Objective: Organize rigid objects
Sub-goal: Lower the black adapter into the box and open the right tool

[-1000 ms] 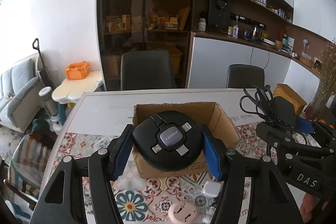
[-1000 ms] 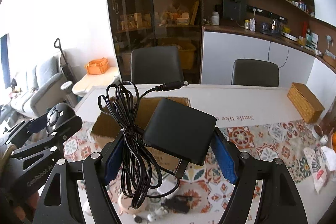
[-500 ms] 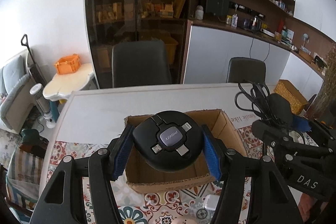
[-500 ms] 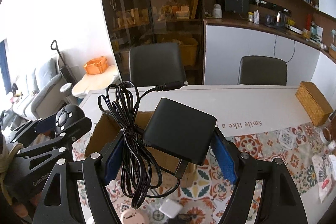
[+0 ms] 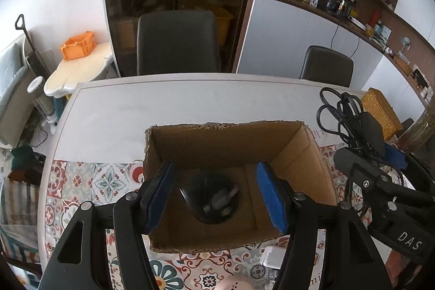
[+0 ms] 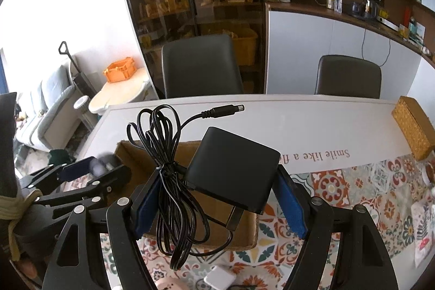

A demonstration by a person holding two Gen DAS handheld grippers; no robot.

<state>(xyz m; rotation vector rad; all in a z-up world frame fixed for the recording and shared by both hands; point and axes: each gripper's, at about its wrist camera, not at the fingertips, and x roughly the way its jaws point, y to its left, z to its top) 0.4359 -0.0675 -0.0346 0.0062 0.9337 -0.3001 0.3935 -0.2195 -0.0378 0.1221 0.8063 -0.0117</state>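
An open cardboard box [image 5: 228, 143] stands on the table. A round black cable hub [image 5: 210, 201] lies blurred on the box floor. Directly above it my left gripper [image 5: 214, 164] is open, its blue pads [image 5: 160, 189] apart with nothing between them. My right gripper [image 6: 217, 175] is shut on a square black power adapter [image 6: 233, 170]; its bundled black cable [image 6: 168, 181] hangs over the left finger. That gripper hovers over the near edge of the box [image 6: 136, 156]. In the left wrist view the adapter [image 5: 372, 127] sits just right of the box.
A white charger [image 5: 270, 256] and a pink round item [image 5: 233, 286] lie on the patterned mat in front of the box. A wicker box [image 6: 413, 132] stands at the table's right. Two dark chairs [image 5: 176, 42] stand behind the table.
Both grippers moved forward and tilted down over the box. The left gripper let go of the round hub, which dropped into the box. The right still holds the adapter.
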